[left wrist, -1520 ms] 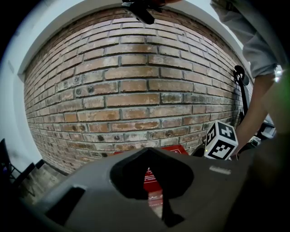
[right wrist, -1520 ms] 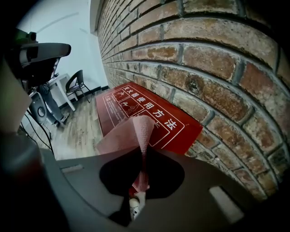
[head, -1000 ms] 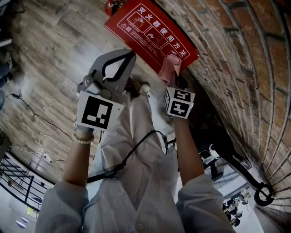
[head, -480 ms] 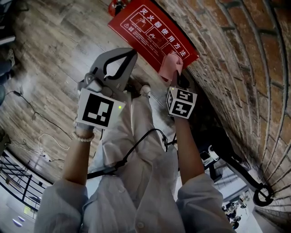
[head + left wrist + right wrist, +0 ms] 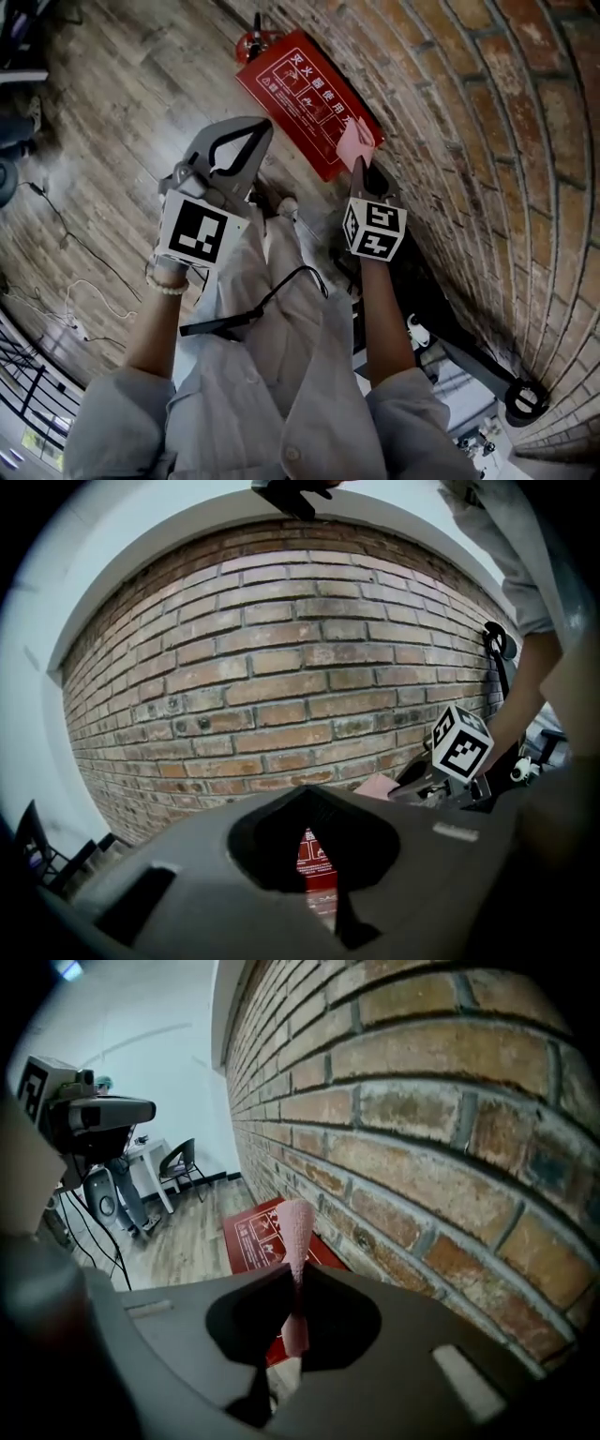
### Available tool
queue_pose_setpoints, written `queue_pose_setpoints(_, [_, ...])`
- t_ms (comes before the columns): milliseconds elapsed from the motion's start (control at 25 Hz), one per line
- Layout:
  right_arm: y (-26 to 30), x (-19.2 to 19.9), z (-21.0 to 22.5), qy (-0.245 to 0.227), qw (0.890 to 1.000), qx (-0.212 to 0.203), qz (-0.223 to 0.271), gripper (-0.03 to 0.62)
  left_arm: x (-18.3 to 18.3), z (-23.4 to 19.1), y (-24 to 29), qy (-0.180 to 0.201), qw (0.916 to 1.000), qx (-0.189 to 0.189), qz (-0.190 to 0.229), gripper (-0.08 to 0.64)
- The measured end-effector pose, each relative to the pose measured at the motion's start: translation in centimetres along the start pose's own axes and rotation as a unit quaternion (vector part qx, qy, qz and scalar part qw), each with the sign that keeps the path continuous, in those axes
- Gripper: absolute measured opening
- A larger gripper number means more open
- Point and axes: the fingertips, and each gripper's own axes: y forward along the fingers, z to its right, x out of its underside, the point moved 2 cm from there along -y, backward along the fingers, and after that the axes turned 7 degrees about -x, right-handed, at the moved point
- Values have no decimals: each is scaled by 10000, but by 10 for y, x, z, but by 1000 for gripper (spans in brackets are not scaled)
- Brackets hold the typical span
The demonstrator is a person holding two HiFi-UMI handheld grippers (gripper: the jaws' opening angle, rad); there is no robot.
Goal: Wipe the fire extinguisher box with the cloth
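Right claw (image 5: 360,161) stays clamped on the pink cloth (image 5: 353,142), now at the wall-side edge of the red fire extinguisher box (image 5: 298,89); left claw (image 5: 268,126) remains closed, empty.

The cloth (image 5: 354,144) hides a corner of the fire extinguisher box (image 5: 302,101). Its print (image 5: 317,86) is too small to read.

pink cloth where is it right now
In the head view the pink cloth is right of centre, clamped in the right gripper, at the near corner of the red fire extinguisher box, next to the brick wall.
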Motion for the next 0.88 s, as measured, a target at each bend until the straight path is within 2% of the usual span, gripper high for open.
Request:
queue_pose_setpoints(360, [-74, -69, -21, -629, 9958, -222, 631, 21, -74, 5, -40, 350, 9984, -85, 437, -5])
queue_pose_setpoints(880, [-155, -144, -46, -1488, 9771, -452, 1450, 21, -132, 24, -78, 587, 9950, -122, 799, -5])
